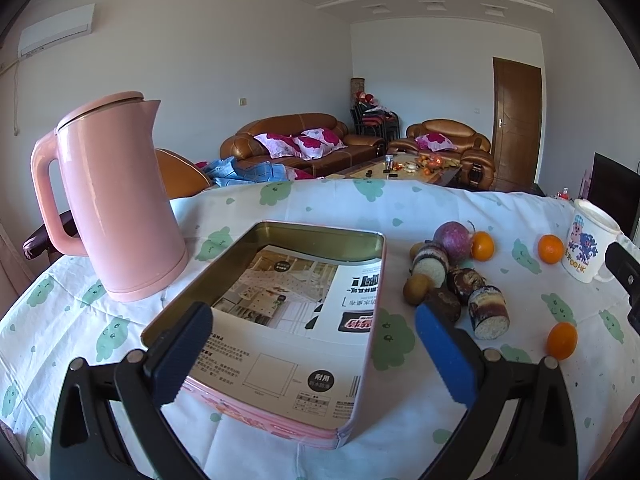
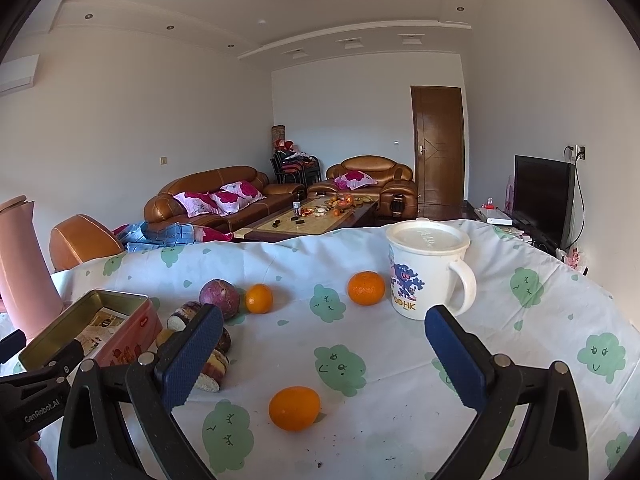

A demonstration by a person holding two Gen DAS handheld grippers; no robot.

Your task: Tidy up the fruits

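The nearest orange [image 2: 294,408] lies on the tablecloth [image 2: 400,360] right of the tin [image 2: 92,320], straight ahead between the right claw's [image 2: 324,360] open, empty jaws; the left claw [image 1: 314,354], also open, straddles the tin.

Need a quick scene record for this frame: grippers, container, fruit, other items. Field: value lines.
left gripper: open, around the tin's near end
right gripper: open, empty, above the nearest orange
tin: pink, lid off, only printed paper inside
oranges: three, loose on the tablecloth
purple round fruit: beside the far-left orange
cut cane-like pieces: clustered right of the tin
kettle: pink, upright
mug: white, lidded
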